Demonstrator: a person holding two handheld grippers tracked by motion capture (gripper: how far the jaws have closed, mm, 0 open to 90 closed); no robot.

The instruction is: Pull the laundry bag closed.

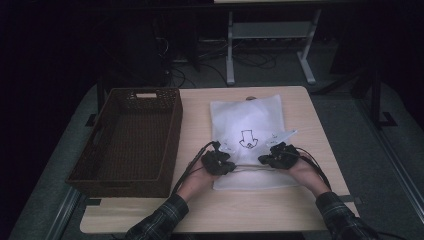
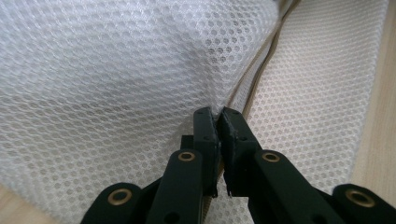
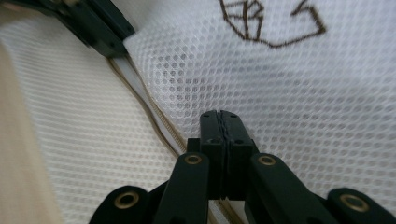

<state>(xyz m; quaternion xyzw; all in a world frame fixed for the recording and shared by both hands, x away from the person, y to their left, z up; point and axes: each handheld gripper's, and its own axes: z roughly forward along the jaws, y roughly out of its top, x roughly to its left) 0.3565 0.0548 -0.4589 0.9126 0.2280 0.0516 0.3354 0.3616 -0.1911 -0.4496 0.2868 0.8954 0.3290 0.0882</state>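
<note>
High view: a white mesh bag lies flat at table centre, with a brown wicker basket at its 9 o'clock; nothing is visible inside the basket. The left gripper and right gripper sit on the bag's near part.

Left gripper view: jaws clamp a fold of mesh beside the zipper.

Right gripper view: jaws pinched together on mesh, zipper at 9 o'clock.

The mesh bag lay at the table's centre, the basket to its left; both grippers sat on the bag's lower part.
</note>
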